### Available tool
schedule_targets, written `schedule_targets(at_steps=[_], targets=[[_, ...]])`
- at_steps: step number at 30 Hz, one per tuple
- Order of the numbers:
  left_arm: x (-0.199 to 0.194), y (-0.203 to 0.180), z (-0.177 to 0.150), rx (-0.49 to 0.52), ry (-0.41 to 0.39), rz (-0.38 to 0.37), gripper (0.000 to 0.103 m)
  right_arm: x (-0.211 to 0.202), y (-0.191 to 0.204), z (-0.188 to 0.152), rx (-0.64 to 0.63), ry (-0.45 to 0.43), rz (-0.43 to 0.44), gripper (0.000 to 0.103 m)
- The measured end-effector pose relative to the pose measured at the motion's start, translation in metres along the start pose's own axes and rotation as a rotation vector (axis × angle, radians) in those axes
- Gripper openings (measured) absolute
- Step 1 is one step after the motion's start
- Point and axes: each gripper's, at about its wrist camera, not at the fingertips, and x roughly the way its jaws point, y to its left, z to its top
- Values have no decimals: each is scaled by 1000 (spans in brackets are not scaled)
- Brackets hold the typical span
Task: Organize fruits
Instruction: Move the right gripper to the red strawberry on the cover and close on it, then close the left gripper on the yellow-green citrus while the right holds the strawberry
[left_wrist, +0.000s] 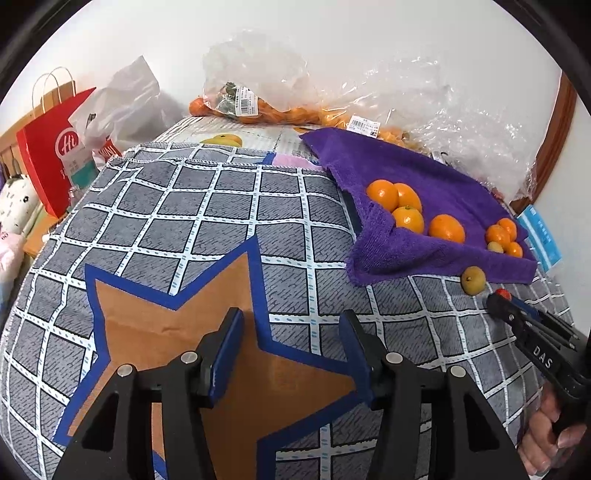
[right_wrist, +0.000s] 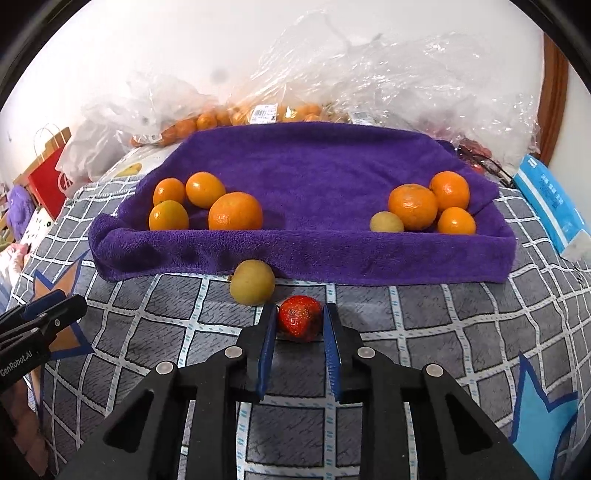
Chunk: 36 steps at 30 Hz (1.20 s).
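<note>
My right gripper (right_wrist: 300, 314) is shut on a red strawberry (right_wrist: 299, 322), just above the checked blanket (right_wrist: 406, 314), close in front of the purple towel (right_wrist: 314, 173). A yellow-green round fruit (right_wrist: 252, 281) lies on the blanket against the towel's front edge. On the towel, several oranges (right_wrist: 207, 206) lie at the left. Oranges and a small yellow fruit (right_wrist: 428, 206) lie at the right. My left gripper (left_wrist: 291, 328) is open and empty over a brown star patch (left_wrist: 184, 314). The right gripper (left_wrist: 498, 297) shows at the right of the left wrist view.
Clear plastic bags of oranges (right_wrist: 258, 114) lie behind the towel against the wall. A red paper bag (left_wrist: 51, 147) stands at the far left. A blue packet (right_wrist: 550, 199) lies at the right edge of the bed.
</note>
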Motion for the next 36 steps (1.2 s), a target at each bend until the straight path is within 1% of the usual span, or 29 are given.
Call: schedule_targets(at_steps=[3, 5, 9, 13, 15, 17, 22, 27, 30, 33, 36], targets=[[-1, 1, -1, -4, -1, -16, 51, -9, -11, -7, 19, -12, 1, 25], [-4, -1, -4, 19, 2, -18, 51, -16, -20, -11, 29, -21, -4, 25], [-13, -15, -12, 77, 10, 21, 50, -27, -35, -18, 22, -43, -35, 25], [-21, -35, -12, 82, 28, -22, 50, -38, -49, -26, -4, -72, -75, 25], [-25, -46, -11, 97, 25, -20, 50, -43, -55, -29, -11, -76, -90, 25], [-27, -56, -10, 104, 27, -32, 50, -45, -59, -32, -22, -84, -98, 25], [-26, -73, -8, 98, 47, -58, 50, -53, -66, -35, -47, -112, -115, 25], [-14, -87, -10, 98, 82, -65, 50, -55, -75, -37, -40, -106, -93, 25], [-9, -91, -13, 92, 98, -74, 50, -56, -81, -38, -39, -109, -97, 25], [-8, -99, -13, 104, 94, -76, 50, -57, -87, -38, -38, -115, -98, 25], [-6, -113, -10, 138, 85, -74, 50, -56, -96, -38, -10, -105, -84, 25]])
